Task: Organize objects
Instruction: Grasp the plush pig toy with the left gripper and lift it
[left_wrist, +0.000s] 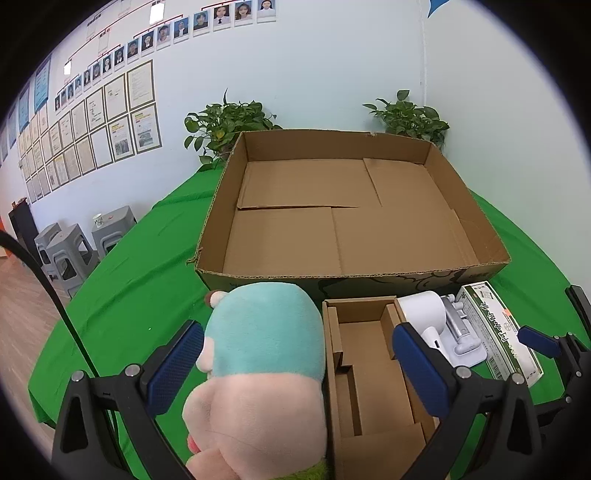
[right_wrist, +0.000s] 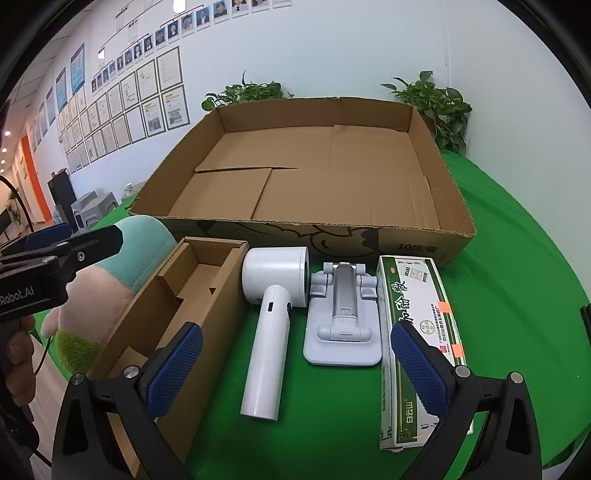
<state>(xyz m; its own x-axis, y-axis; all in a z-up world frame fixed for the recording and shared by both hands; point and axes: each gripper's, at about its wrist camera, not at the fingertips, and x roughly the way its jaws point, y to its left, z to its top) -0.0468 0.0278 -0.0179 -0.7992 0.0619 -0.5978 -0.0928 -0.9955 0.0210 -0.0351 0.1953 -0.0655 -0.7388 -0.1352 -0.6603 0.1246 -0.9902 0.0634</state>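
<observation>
the plush (left_wrist: 258, 354) sits at the left end of the row, on the green cloth (left_wrist: 129, 295), just in front of the near wall of the big box (left_wrist: 354, 275). it is between the pads of my left claw (left_wrist: 297, 363), but the small box (left_wrist: 369, 369) is between them too, so the jaws are spread wide and grip nothing. i cannot tell from here if the left pad touches the plush; it looks very near to it.

to the right of the plush, in a row before the big box: the small box, open and with nothing in it, then the white dryer (right_wrist: 273, 325), the grey stand (right_wrist: 343, 325) and the green carton (right_wrist: 417, 332). they lie close beside each other. the big box has nothing inside, only its cardboard floor.

my right claw (right_wrist: 297, 363) is also wide open and holds nothing. it hangs over the dryer and the stand, with the right pad over the carton.

i judge that the task is at its beginning, and the step in hand is to take the first object, probably the plush. for the next move i must shift my left claw to the left, so that only the plush is between the pads, then close on its soft body, lift it over the near wall and put it in the big box.
</observation>
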